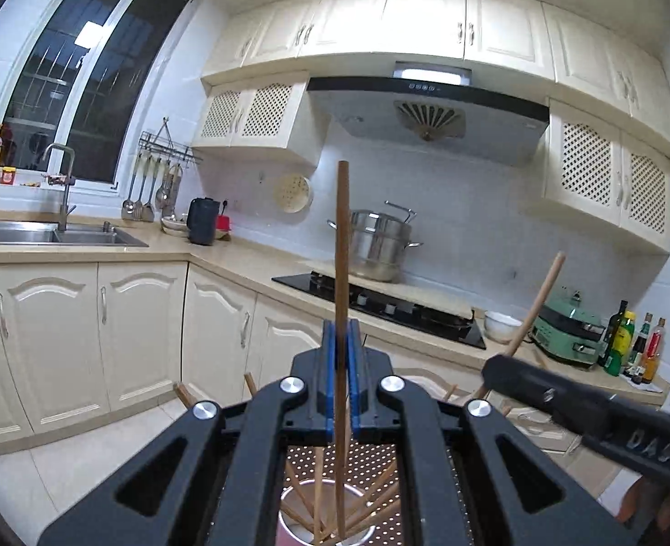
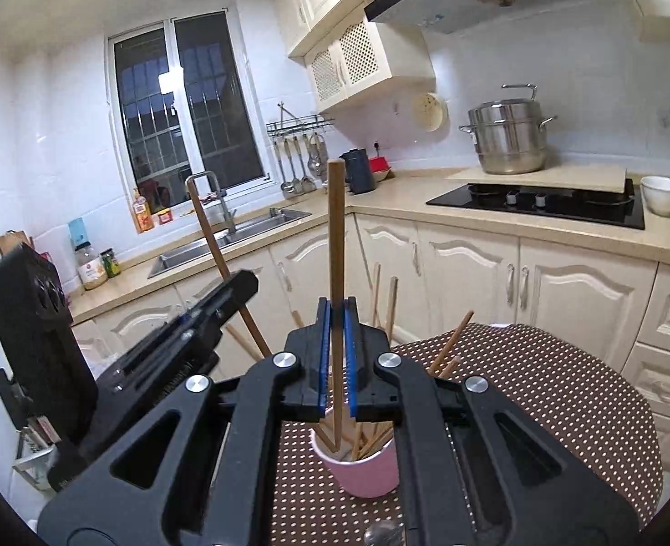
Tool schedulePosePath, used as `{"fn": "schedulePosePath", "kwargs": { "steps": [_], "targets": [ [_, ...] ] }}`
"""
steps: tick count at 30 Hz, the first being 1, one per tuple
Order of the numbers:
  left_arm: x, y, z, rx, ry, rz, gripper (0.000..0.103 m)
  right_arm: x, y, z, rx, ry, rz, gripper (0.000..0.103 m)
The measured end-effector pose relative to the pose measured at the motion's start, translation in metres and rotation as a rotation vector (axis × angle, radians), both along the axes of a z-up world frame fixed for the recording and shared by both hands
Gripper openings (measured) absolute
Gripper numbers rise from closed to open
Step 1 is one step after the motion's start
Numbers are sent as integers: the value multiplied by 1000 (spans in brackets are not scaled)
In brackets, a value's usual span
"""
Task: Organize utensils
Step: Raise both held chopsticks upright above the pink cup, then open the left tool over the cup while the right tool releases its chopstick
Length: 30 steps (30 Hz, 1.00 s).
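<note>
A pink cup [image 2: 366, 471] with several wooden chopsticks in it stands on a brown dotted table [image 2: 540, 386]. In the left wrist view the cup [image 1: 325, 516] sits directly below. My left gripper [image 1: 342, 346] is shut on an upright chopstick [image 1: 342, 245] whose lower end reaches into the cup. My right gripper [image 2: 336, 332] is shut on another upright chopstick [image 2: 336, 227], its lower end inside the cup. The right gripper also shows in the left wrist view [image 1: 494, 366], and the left gripper in the right wrist view [image 2: 239, 282]. Both grippers hang just above the cup.
Cream cabinets and a countertop [image 2: 403, 195] run behind. A sink [image 1: 57, 234], a black hob [image 1: 380, 305] with a steel steamer pot [image 1: 380, 245], a white bowl [image 2: 660, 193] and bottles [image 1: 631, 341] stand on it.
</note>
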State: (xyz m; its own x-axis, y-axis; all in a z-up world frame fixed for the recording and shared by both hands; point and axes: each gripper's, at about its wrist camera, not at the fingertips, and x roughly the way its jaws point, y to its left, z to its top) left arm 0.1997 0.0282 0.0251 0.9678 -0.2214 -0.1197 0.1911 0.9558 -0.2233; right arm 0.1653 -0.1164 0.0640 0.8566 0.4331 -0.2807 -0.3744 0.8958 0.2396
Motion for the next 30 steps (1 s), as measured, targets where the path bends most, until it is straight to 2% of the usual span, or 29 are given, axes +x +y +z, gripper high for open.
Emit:
{"fn": "schedulePosePath", "kwargs": {
  "steps": [12, 21, 22, 23, 25, 30],
  "targets": [
    [17, -3, -42, 64, 100, 4, 5, 17, 5, -26, -16, 66, -4, 6],
    [12, 0, -46, 73, 130, 7, 7, 14, 11, -38, -30, 83, -3, 6],
    [11, 1, -46, 75, 131, 8, 11, 13, 12, -39, -30, 85, -3, 6],
    [10, 2, -45, 77, 132, 10, 25, 13, 13, -40, -31, 88, -2, 6],
    [7, 4, -44, 74, 128, 17, 39, 12, 14, -42, -33, 89, -3, 6],
    [0, 9, -43, 73, 132, 20, 53, 11, 16, -44, -35, 97, -6, 6]
  ]
}}
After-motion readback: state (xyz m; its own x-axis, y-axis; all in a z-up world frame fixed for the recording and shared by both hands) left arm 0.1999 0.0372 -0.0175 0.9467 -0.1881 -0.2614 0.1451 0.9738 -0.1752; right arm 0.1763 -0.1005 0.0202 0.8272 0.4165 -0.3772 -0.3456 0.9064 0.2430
